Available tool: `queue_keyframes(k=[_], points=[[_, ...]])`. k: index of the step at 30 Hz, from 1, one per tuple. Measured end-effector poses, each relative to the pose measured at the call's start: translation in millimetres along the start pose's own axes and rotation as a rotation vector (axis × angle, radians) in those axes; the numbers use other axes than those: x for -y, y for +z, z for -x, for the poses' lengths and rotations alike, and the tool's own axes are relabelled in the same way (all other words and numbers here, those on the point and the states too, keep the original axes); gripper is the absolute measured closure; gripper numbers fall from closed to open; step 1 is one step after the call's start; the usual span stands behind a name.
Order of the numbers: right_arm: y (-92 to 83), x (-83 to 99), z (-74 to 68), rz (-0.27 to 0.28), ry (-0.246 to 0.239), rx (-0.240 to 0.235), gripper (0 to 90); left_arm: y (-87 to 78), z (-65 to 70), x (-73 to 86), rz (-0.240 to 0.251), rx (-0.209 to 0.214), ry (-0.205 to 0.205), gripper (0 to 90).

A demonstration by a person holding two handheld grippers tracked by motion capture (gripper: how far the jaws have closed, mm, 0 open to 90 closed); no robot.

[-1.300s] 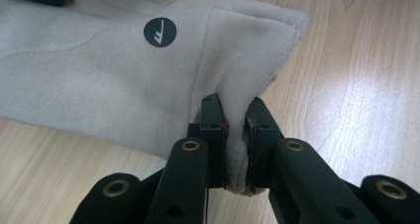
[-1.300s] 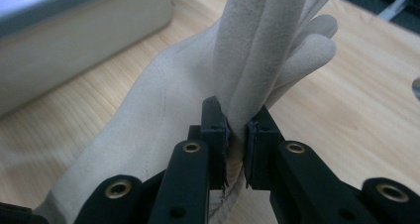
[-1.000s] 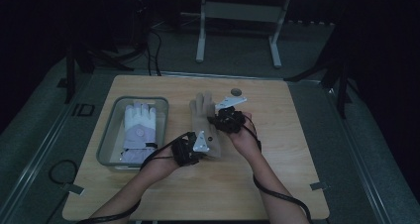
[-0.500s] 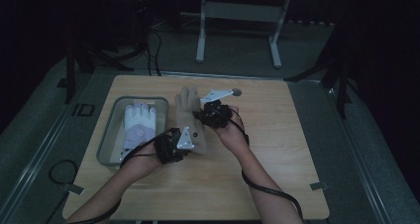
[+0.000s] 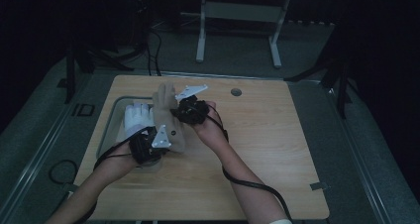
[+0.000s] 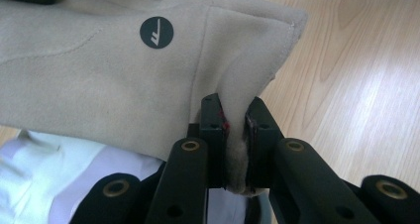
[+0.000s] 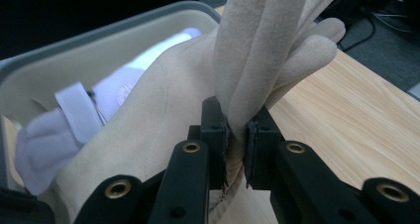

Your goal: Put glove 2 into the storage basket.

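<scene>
A beige suede glove (image 5: 168, 116) hangs in the air between both grippers, over the right rim of a grey bin (image 5: 112, 116). My left gripper (image 5: 157, 143) is shut on the glove's cuff edge (image 6: 236, 130), near a round black logo (image 6: 156, 32). My right gripper (image 5: 179, 111) is shut on the glove's side at the base of its fingers (image 7: 236, 120). The glove's fingers (image 7: 277, 40) point away over the table. Inside the bin (image 7: 163, 17) lies a white glove (image 5: 136, 116) with a strap (image 7: 74, 105).
The wooden table (image 5: 267, 135) has a round cable hole (image 5: 236, 92) near its far edge. Black cables trail from both grippers along the person's forearms. A metal stand (image 5: 237, 11) and dark floor lie beyond the table.
Both grippers have carried the beige glove leftward and slightly up, from the table's middle to over the bin's right rim. Both grips have held.
</scene>
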State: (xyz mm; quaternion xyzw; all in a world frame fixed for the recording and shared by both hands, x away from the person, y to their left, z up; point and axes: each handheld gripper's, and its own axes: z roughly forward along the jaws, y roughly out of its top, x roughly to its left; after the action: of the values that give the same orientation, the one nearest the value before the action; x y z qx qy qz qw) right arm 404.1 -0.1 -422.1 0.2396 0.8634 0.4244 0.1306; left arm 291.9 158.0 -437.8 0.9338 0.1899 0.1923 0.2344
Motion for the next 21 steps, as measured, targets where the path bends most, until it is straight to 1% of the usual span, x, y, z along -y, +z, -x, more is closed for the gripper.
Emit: queue_keyframes(k=[1, 2, 3, 6, 7, 8, 9, 10, 13, 14, 18, 21], points=[[6.9, -5.7, -4.8, 0.000, -0.009, -0.010, 81.4, -3.4, -2.5, 6.4, -0.006, -0.006, -0.010, 81.7], [6.9, -5.7, -4.8, 0.000, -0.009, -0.010, 81.4, -3.4, -2.5, 6.4, -0.006, -0.006, -0.010, 81.7], [14.5, -11.7, -10.1, 0.002, -0.012, -0.020, 81.4, -5.7, -4.0, 10.4, -0.013, -0.011, -0.016, 81.7], [24.9, -17.6, -16.5, 0.002, -0.018, -0.035, 81.4, -13.1, -8.0, 23.2, -0.030, -0.017, -0.032, 81.7], [28.7, -19.4, -19.0, 0.002, -0.017, -0.042, 81.4, -13.1, -8.0, 23.2, -0.030, -0.017, -0.032, 81.6], [28.7, -19.4, -19.0, 0.002, -0.017, -0.042, 81.4, -15.3, -9.2, 27.8, -0.034, -0.019, -0.043, 81.6], [36.4, -22.6, -24.1, -0.001, -0.018, -0.054, 81.4, -17.6, -10.4, 34.3, -0.044, -0.021, -0.050, 81.7], [40.3, -24.1, -26.5, -0.001, -0.021, -0.061, 81.4, -17.6, -10.4, 34.3, -0.044, -0.021, -0.050, 81.6], [51.3, -29.0, -33.8, -0.006, -0.033, -0.074, 81.4, -21.1, -12.5, 44.6, -0.055, -0.027, -0.070, 81.7], [54.8, -30.8, -35.9, -0.004, -0.036, -0.079, 81.4, -23.4, -14.4, 50.9, -0.059, -0.029, -0.084, 81.7], [66.6, -38.0, -43.2, -0.005, -0.040, -0.098, 81.3, -27.7, -16.9, 61.5, -0.064, -0.042, -0.105, 81.6], [72.9, -41.6, -48.3, -0.005, -0.051, -0.097, 81.3, -27.9, -19.9, 68.2, -0.061, -0.043, -0.126, 81.6]])
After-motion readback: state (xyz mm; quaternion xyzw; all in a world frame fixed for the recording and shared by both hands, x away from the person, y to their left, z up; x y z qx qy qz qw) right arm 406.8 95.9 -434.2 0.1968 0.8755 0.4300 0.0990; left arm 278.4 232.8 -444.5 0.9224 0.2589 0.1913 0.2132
